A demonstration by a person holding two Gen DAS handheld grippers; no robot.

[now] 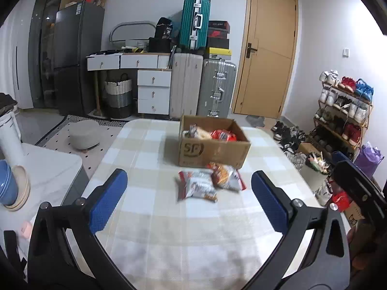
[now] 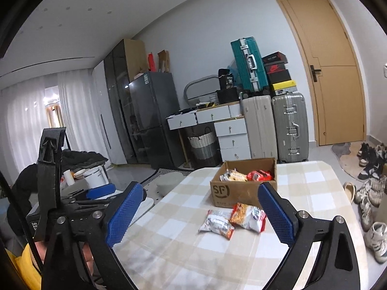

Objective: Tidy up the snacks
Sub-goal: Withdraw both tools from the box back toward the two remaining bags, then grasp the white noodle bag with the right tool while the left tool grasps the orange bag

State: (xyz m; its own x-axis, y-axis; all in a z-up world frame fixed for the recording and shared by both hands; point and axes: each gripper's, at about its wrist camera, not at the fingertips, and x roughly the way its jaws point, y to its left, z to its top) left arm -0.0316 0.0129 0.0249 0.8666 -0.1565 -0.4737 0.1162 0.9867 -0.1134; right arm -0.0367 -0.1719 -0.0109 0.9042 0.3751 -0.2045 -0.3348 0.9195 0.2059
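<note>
Both the left gripper and the right gripper stand wide apart with nothing between their blue pads. Two crinkled red-and-silver snack packets lie touching on the beige checked tablecloth, at twelve o'clock from each gripper. Just beyond them sits the open brown cardboard box, holding more packets.

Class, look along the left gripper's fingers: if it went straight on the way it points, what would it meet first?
Probably the two loose snack packets on the table, ahead of the open left gripper; the cardboard box sits beyond them. Depth is uncertain.
</note>
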